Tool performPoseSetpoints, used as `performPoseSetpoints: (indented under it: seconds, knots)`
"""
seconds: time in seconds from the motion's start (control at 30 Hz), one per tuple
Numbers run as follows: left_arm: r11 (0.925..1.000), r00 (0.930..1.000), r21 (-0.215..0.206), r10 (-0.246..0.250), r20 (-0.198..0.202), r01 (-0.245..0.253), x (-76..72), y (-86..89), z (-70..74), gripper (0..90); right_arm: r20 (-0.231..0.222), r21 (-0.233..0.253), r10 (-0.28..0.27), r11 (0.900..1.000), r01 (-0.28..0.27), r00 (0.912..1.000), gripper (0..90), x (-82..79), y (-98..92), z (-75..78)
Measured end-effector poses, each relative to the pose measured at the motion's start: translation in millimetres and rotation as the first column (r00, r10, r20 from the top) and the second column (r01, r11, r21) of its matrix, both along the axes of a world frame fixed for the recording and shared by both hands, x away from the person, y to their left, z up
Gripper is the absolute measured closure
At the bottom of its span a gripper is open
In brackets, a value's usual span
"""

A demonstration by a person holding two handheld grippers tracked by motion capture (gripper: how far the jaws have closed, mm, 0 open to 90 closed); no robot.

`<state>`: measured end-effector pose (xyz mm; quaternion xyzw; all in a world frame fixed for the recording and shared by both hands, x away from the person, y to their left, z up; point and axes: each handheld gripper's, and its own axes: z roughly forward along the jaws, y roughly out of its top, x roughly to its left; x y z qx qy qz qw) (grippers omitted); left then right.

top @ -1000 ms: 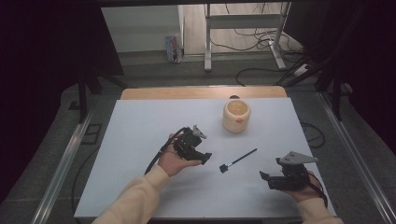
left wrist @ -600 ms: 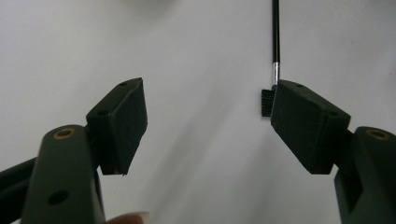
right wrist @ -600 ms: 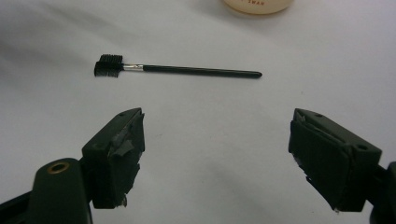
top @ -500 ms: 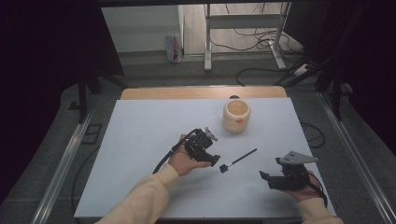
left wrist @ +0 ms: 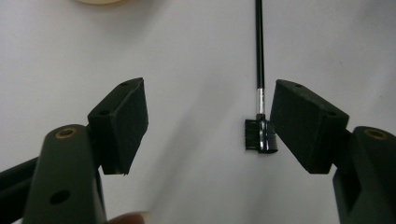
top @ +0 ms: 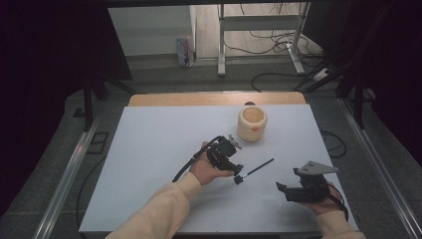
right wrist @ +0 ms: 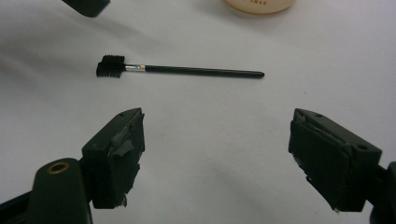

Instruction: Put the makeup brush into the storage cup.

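Two tools held wide open, empty; left tool (left wrist: 208,121) positioned off-centre over brush (left wrist: 260,93), right tool (right wrist: 217,154) idle; brush head risks being nudged across bench (top: 149,149).

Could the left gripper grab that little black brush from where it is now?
Probably yes. The left gripper is open, and the brush lies flat on the table just inside its right finger, with nothing between them.

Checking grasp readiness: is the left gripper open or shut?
Open: the left gripper has its jaws spread wide, nothing between them, beside the brush.
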<state>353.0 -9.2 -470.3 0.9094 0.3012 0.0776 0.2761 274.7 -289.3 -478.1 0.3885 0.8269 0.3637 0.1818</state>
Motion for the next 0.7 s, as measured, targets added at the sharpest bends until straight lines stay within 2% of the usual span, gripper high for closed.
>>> performPoseSetpoints:
  seconds: [0.53,0.7]
  knots:
    - [0.9996,0.9996,0.016,-0.023,-0.014,0.024,3.8,-18.4,-6.0,30.4,0.001,-0.003,-0.002,1.000,0.002,1.0000,18.6,0.2,-0.7,0.2]
    - [0.9992,0.9989,0.021,-0.035,-0.032,0.036,5.7,-25.8,-14.4,33.2,-0.002,-0.010,-0.002,1.000,0.002,1.0000,18.7,0.8,-0.9,-0.7]
